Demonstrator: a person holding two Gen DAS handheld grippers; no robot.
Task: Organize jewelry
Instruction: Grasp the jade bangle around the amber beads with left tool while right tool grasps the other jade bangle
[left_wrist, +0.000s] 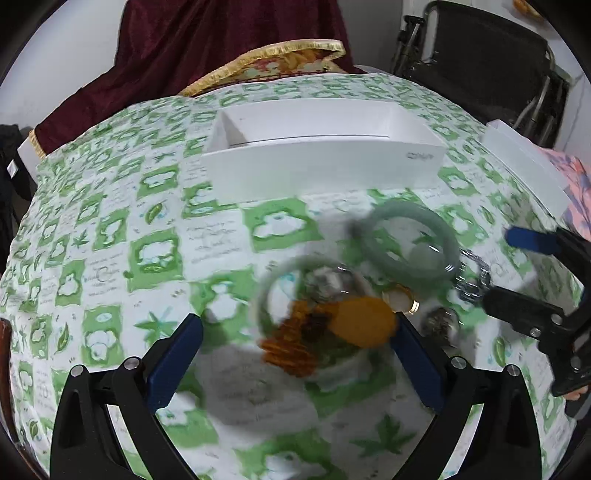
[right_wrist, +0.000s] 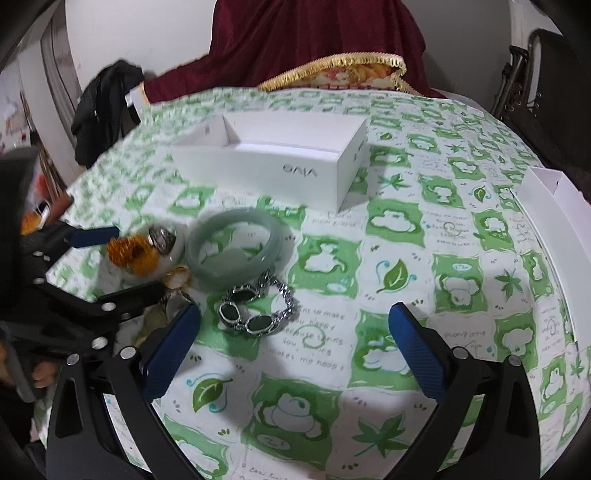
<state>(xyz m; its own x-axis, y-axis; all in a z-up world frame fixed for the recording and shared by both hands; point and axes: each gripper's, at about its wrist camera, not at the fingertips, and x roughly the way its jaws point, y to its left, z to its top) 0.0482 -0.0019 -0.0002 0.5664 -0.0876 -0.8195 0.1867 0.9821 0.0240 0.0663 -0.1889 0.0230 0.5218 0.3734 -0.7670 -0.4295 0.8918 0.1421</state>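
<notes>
Right tool (right_wrist: 293, 339): fingers spread wide, nothing between them, low over the table (right_wrist: 461, 229).
Left tool (right_wrist: 92, 254): at 9 o'clock, fingers apart around the orange beads (right_wrist: 131, 254).
Jade bangle (right_wrist: 233, 246): flat, just beside the beads, toward 11 o'clock.
Silver bracelet (right_wrist: 258, 308): dark green stones, touching the bangle's near edge.
White box (right_wrist: 273, 162): open, at 12 o'clock, beyond the bangle.

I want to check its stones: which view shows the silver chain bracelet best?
The right wrist view: the silver chain bracelet lies sharp and whole, dark oval stones visible. The left wrist view shows only blurred links beside the right gripper.
</notes>
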